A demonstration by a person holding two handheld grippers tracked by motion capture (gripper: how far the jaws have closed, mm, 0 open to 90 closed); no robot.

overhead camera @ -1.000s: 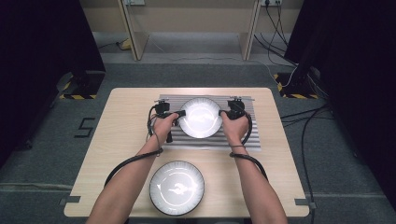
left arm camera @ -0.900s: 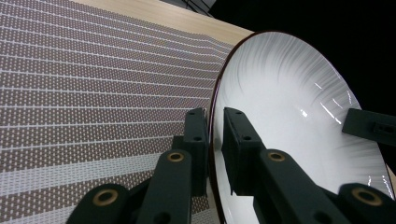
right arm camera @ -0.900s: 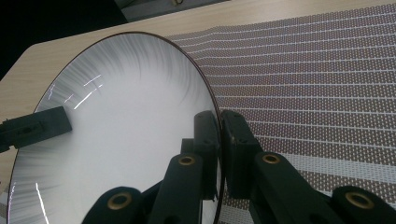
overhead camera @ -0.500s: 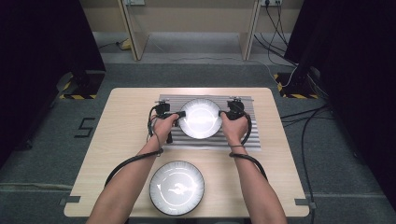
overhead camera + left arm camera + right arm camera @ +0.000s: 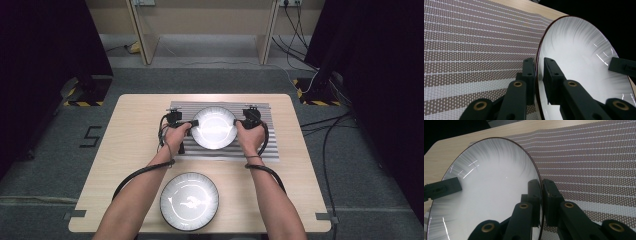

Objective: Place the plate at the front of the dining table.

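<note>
A white plate with a dark rim (image 5: 215,127) is over the striped placemat (image 5: 270,147) at the back middle of the table. My left gripper (image 5: 194,123) is shut on the plate's left rim, and my right gripper (image 5: 236,121) is shut on its right rim. In the left gripper view the two jaws pinch the plate's rim (image 5: 538,72), one jaw on each face. The right gripper view shows the same hold on the plate's opposite rim (image 5: 541,192), with the left gripper's jaw (image 5: 442,187) across the plate. I cannot tell whether the plate rests on the placemat or hangs just above it.
A second plate (image 5: 189,200), white with a small dark figure at its centre, lies near the table's front edge between the forearms. Bare wooden table (image 5: 130,135) lies left and right of the placemat. Cables (image 5: 327,150) run over the floor at the right.
The plate and both grippers have shifted very slightly; the hold on both rims is the same.
</note>
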